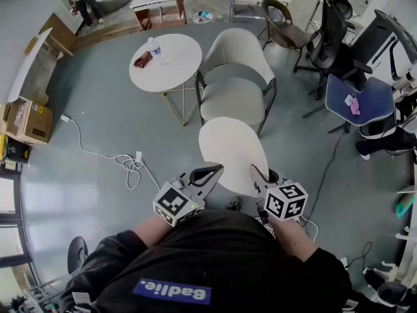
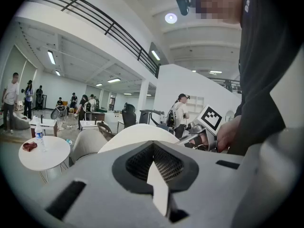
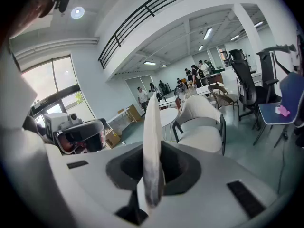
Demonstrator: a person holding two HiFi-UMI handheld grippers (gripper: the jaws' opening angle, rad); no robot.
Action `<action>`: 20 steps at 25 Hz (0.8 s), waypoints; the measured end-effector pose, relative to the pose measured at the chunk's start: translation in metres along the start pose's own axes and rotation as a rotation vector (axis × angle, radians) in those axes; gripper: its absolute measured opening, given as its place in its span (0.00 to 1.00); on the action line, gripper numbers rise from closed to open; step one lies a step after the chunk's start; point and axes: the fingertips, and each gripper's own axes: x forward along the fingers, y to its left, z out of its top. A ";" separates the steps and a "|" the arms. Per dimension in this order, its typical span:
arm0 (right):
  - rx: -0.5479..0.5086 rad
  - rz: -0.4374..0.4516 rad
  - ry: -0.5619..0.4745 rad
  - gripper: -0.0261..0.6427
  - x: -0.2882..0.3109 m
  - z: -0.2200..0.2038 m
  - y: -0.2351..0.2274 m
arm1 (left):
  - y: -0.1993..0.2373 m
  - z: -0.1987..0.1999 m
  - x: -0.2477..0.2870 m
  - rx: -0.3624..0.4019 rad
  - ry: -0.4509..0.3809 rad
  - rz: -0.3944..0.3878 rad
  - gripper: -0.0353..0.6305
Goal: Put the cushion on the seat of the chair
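Observation:
I hold a round white cushion (image 1: 229, 152) in the air between both grippers, just in front of a pale upholstered chair (image 1: 232, 100) with a dark frame. My left gripper (image 1: 210, 173) is shut on the cushion's near left edge, and my right gripper (image 1: 259, 174) is shut on its near right edge. In the left gripper view the cushion (image 2: 137, 135) rises as a white dome beyond the jaws, a wedge of it pinched between them. The right gripper view shows the cushion (image 3: 152, 127) edge-on and upright, with the chair (image 3: 203, 125) beyond it on the right.
A round white table (image 1: 171, 70) with a water bottle (image 1: 154, 45) stands left of the chair. A white cable (image 1: 128, 162) lies on the floor at left. Black office chairs (image 1: 333, 26) and a blue seat (image 1: 359, 99) stand at right, cardboard boxes (image 1: 31, 120) at far left.

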 end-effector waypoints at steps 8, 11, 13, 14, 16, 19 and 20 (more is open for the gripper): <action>-0.005 0.012 0.000 0.14 -0.010 0.004 -0.019 | -0.013 0.000 0.018 0.019 -0.016 -0.006 0.08; -0.005 0.030 0.004 0.14 -0.012 0.004 -0.027 | -0.017 -0.001 0.026 0.014 -0.014 0.014 0.08; -0.004 0.045 0.004 0.14 -0.013 0.003 -0.033 | -0.019 0.000 0.030 0.013 -0.017 0.029 0.08; -0.001 0.051 0.004 0.14 -0.013 0.003 -0.036 | -0.020 0.000 0.032 0.013 -0.019 0.036 0.08; 0.012 0.056 0.005 0.14 -0.015 0.001 -0.043 | -0.022 -0.001 0.036 0.013 -0.020 0.046 0.08; 0.022 0.056 0.008 0.14 -0.016 0.002 -0.052 | -0.022 0.000 0.040 0.017 -0.020 0.051 0.08; 0.022 0.055 0.010 0.14 -0.016 0.003 -0.055 | -0.021 0.000 0.042 0.017 -0.020 0.054 0.08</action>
